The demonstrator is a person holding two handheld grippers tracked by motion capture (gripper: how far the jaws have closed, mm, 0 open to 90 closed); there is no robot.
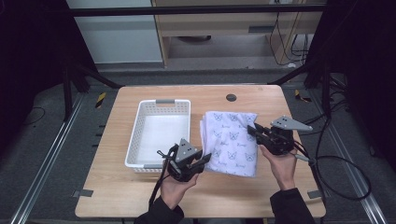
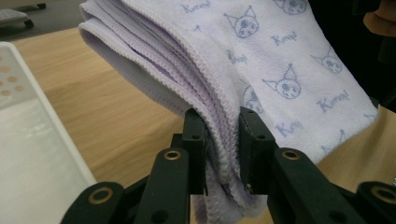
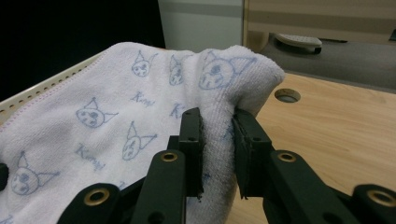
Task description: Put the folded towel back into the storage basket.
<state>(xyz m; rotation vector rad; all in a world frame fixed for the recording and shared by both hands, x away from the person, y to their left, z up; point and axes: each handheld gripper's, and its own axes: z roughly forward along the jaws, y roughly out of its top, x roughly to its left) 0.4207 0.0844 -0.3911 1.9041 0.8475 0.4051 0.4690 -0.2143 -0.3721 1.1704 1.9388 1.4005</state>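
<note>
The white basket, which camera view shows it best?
The high view: the whole white basket sits on the table beside the folded towel, its inside bare. The left gripper view catches a blurred strip of its rim; the right gripper view shows a perforated edge behind the towel.

A wooden bench [image 1: 140, 196] carries a white perforated basket [image 1: 135, 135] on its left half and a folded lilac towel [image 1: 231, 142] printed with small cat-like faces just to the basket's right. The left gripper [image 1: 201, 162] (grey three-cornered plate on top) meets the towel's near left corner, held by a hand [image 1: 176, 187] in a dark sleeve. The right gripper [image 1: 252, 129] meets the towel's right edge, its hand [image 1: 281, 165] below it and a black cable [image 1: 343, 161] looping off to the right. A round grommet hole [image 1: 231, 97] sits near the bench's far edge.
</note>
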